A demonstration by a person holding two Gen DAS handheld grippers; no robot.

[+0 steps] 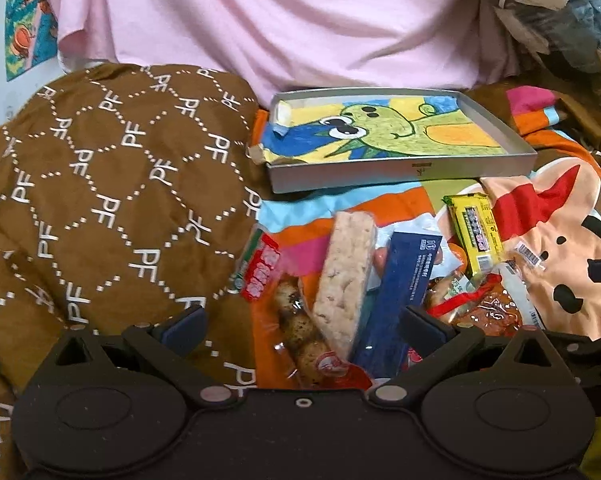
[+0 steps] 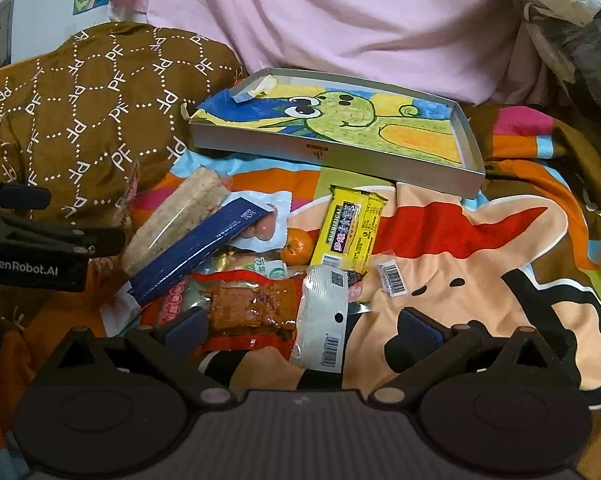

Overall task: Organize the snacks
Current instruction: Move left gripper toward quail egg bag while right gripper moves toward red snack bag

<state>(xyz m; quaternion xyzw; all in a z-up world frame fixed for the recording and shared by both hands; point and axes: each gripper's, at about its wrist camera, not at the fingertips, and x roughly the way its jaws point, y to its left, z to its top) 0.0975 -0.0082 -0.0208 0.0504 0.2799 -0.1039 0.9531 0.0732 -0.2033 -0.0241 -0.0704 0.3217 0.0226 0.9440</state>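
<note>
Snack pile [image 2: 240, 264] on cartoon blanket [image 2: 480, 264], grey tray [image 2: 380, 162] behind, perhaps empty

The orange fruit [image 2: 296, 245] is largely covered by the yellow packet [image 2: 350, 232] and neighbouring wrappers; the red packet [image 2: 244, 312] is partly overlaid by a clear wrapper [image 2: 324, 316]; small print cannot be read.

The snacks are lying heaped on the blanket [image 2: 480, 264] before me, the grain bar [image 1: 346, 276] leaning on the long box [image 1: 400, 292]. Behind them the tray [image 1: 400, 170] is sitting, the quilt [image 1: 100, 184] bunching at its left.
</note>
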